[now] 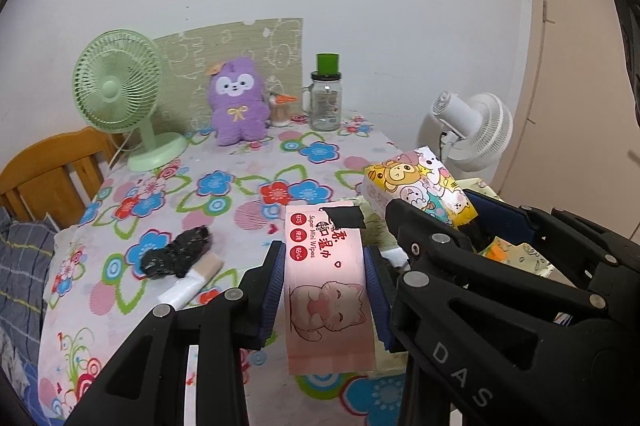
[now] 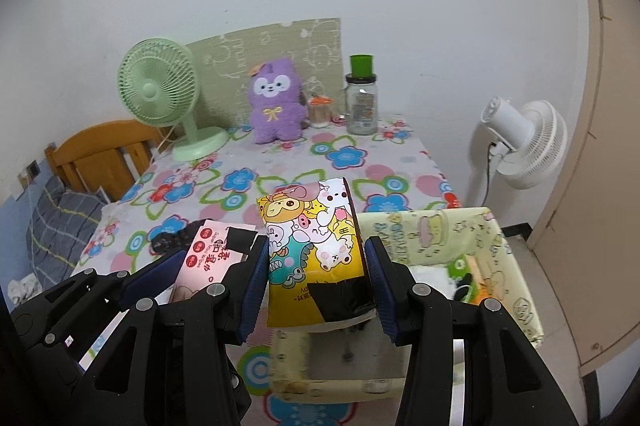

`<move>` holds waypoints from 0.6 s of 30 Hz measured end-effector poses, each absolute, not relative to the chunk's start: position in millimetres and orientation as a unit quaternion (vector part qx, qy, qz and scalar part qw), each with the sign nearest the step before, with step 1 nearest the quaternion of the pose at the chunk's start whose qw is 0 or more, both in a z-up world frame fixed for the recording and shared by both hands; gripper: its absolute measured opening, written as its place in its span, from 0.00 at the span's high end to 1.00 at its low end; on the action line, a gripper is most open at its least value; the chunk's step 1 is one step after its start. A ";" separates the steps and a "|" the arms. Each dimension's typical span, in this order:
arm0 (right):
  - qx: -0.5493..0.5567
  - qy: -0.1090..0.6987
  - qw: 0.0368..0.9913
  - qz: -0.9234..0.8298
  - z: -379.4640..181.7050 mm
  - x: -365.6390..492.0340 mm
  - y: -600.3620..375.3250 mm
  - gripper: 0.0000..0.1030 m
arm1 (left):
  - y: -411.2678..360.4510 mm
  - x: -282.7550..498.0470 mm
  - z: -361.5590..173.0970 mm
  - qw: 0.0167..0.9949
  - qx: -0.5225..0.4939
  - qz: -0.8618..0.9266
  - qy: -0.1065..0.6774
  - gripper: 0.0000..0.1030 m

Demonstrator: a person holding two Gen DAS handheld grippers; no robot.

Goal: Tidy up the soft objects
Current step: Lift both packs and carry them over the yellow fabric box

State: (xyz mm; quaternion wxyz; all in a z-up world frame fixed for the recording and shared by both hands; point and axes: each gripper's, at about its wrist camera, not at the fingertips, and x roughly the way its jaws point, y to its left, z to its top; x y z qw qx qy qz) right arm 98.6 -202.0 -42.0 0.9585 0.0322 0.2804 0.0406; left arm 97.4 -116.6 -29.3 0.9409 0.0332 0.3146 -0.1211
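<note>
**Both grippers holding soft packs beside fabric bin**

Left gripper (image 1: 325, 276): fingers clamped on the long sides of a flat pink wipes pack (image 1: 326, 278), glossy film, cat print, black tape tab near its far end. Right gripper (image 2: 316, 274): fingers clamped on a yellow cartoon-print pack (image 2: 316, 246), shiny, puffy, rectangular, black tape patch at the near end. Both packs are held above the near edge of the counter (image 1: 224, 186), which has a floral cloth cover; the yellow pack is over the near-left corner of a soft-walled cream fabric bin (image 2: 516, 290). A dark knitted, lumpy item (image 1: 176, 256) lies on the cloth beside a white roll (image 1: 182, 290). At the back: purple fuzzy plush (image 1: 238, 102), green fan (image 1: 120, 86), glass jar (image 1: 326, 102).
</note>
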 end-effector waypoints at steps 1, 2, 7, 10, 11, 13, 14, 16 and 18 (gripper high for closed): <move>0.033 0.280 0.959 0.039 -42.5 99.1 -204.6 0.50 | -120.6 97.8 -29.4 0.940 0.035 -0.124 0.314 0.61; 0.035 0.280 0.959 0.035 -42.7 99.0 -208.5 0.50 | -123.6 98.8 -29.7 0.940 0.036 -0.127 0.314 0.61; 0.039 0.277 0.960 0.023 -42.8 98.3 -223.1 0.50 | -137.9 100.6 -29.3 0.939 0.041 -0.139 0.311 0.61; 0.040 0.277 0.960 0.019 -42.8 99.2 -229.3 0.50 | -144.4 102.6 -29.6 0.939 0.042 -0.144 0.310 0.61; 0.041 0.276 0.960 0.017 -42.9 99.5 -232.3 0.50 | -146.6 103.1 -29.7 0.939 0.042 -0.145 0.310 0.61; 0.042 0.276 0.960 0.015 -43.3 100.4 -235.2 0.50 | -151.6 104.6 -30.0 0.938 0.044 -0.148 0.310 0.61; 0.042 0.276 0.960 0.012 -43.2 101.1 -237.6 0.50 | -153.6 105.2 -30.0 0.938 0.045 -0.149 0.310 0.61; 0.042 0.275 0.960 0.008 -43.4 102.3 -241.5 0.50 | -158.0 106.5 -30.2 0.937 0.046 -0.153 0.310 0.61; 0.043 0.276 0.960 0.005 -44.5 103.3 -245.3 0.50 | -162.6 107.8 -30.5 0.936 0.048 -0.157 0.311 0.61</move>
